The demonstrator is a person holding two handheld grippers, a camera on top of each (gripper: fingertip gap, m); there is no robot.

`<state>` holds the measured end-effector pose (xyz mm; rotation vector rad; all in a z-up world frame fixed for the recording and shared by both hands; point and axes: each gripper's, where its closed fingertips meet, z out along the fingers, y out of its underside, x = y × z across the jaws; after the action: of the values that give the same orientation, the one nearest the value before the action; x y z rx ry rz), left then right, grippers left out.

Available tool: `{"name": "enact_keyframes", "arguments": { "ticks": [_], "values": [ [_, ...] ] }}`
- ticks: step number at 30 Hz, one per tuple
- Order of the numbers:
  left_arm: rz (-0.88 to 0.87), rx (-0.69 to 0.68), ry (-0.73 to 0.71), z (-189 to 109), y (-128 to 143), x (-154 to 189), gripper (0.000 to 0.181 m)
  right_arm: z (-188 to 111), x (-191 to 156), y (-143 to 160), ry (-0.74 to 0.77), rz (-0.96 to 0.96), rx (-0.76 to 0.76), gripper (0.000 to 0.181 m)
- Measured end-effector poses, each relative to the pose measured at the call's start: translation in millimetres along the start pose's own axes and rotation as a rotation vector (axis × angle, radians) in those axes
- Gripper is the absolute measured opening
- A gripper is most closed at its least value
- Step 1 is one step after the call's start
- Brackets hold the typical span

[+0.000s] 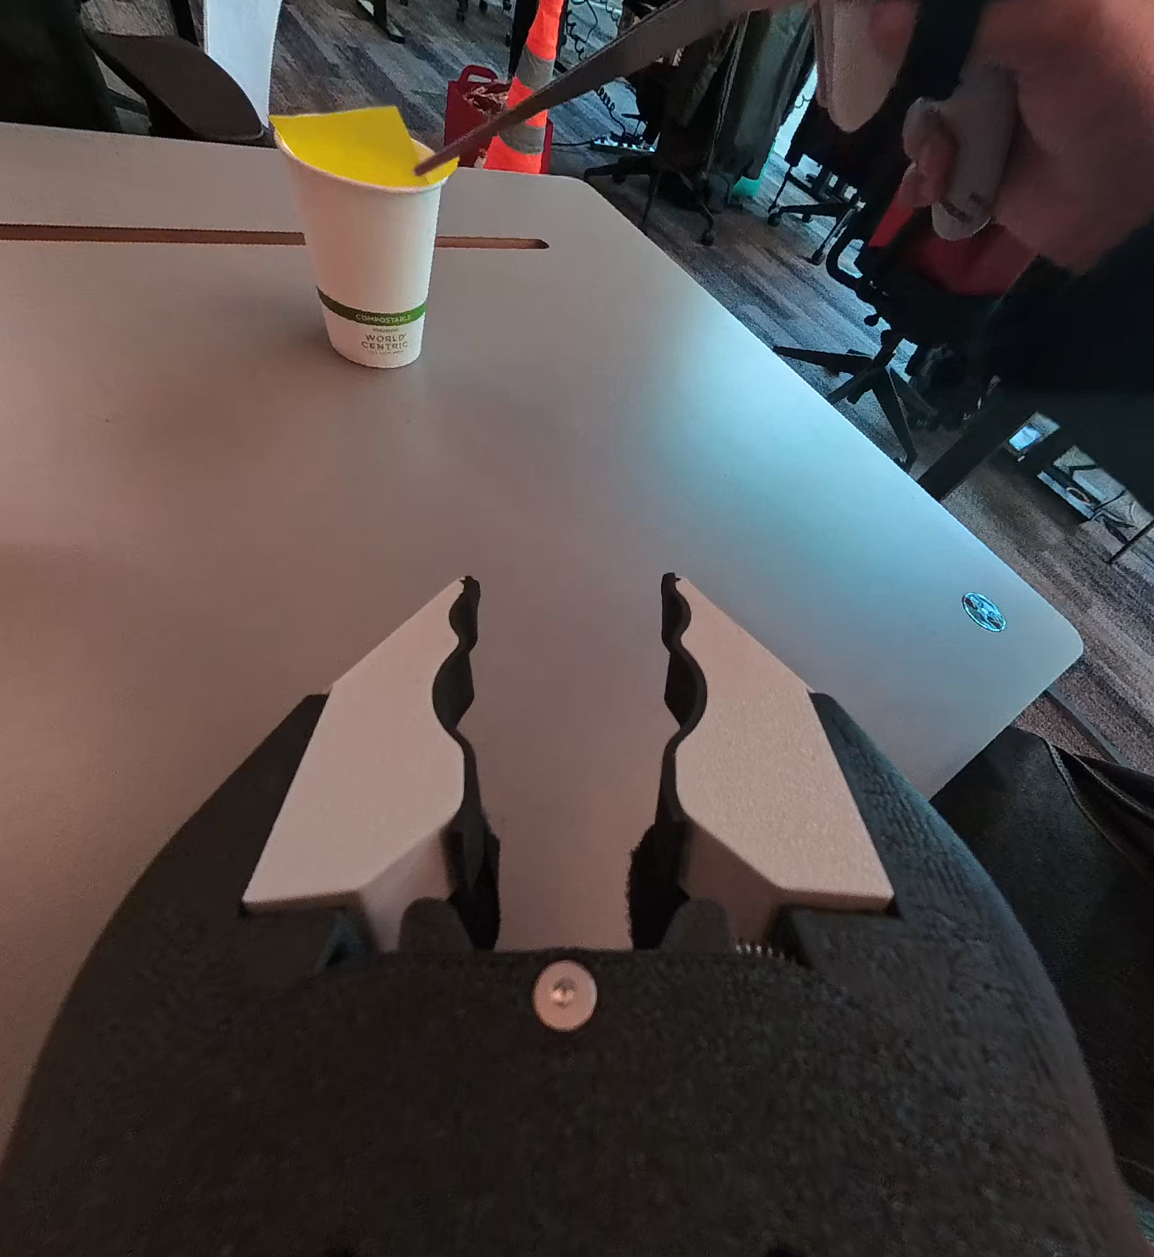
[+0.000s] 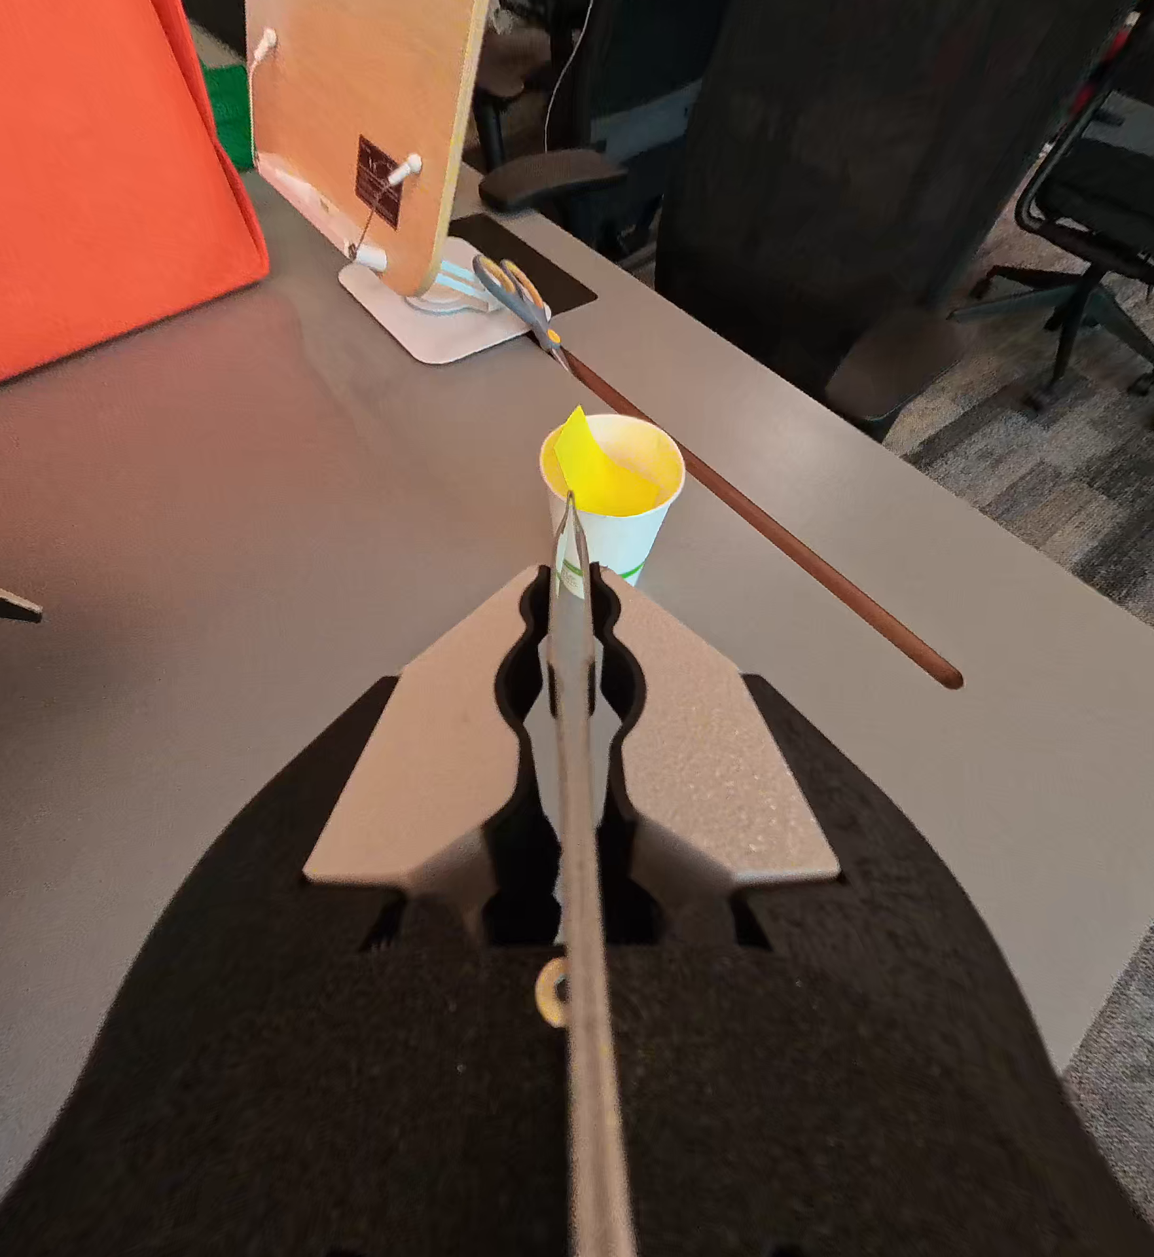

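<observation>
Right now the right hand-held gripper (image 2: 570,585) is clenched on long tweezers (image 2: 577,748) whose tips touch the yellow paper (image 2: 604,469) inside the paper cup (image 2: 618,530) at twelve o'clock on the tabletop (image 2: 220,544), while the left hand-held gripper (image 1: 570,581) hangs released and empty.

Office — desk (image 2: 832,544), swivel chairs (image 2: 1097,224), carpet.

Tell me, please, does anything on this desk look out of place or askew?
Yes: a yellow paper slip sits crooked in the paper cup, one corner poking above the rim. Scissors lie half on the monitor base.
</observation>
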<state>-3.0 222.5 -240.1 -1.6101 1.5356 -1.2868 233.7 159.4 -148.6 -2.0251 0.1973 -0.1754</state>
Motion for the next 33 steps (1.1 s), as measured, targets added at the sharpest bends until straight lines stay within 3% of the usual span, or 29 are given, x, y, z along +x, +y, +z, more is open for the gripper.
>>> {"name": "enact_keyframes", "arguments": {
  "ticks": [6,12,21,33],
  "values": [
    [-0.001,0.005,0.000,-1,-1,0,0.054,-12,0,-29,0.022,-0.023,0.011,0.010],
    [0.003,0.006,0.006,-1,-2,2,0.054,-18,11,-53,-0.015,0.036,-0.083,0.010],
    [0.010,0.007,0.004,-1,-3,4,0.054,-1,30,-96,-0.071,-0.180,-0.350,0.009],
    [0.015,0.010,0.002,-2,-3,4,0.054,43,13,-111,-0.138,-0.379,-0.718,0.010]
  ]
}}
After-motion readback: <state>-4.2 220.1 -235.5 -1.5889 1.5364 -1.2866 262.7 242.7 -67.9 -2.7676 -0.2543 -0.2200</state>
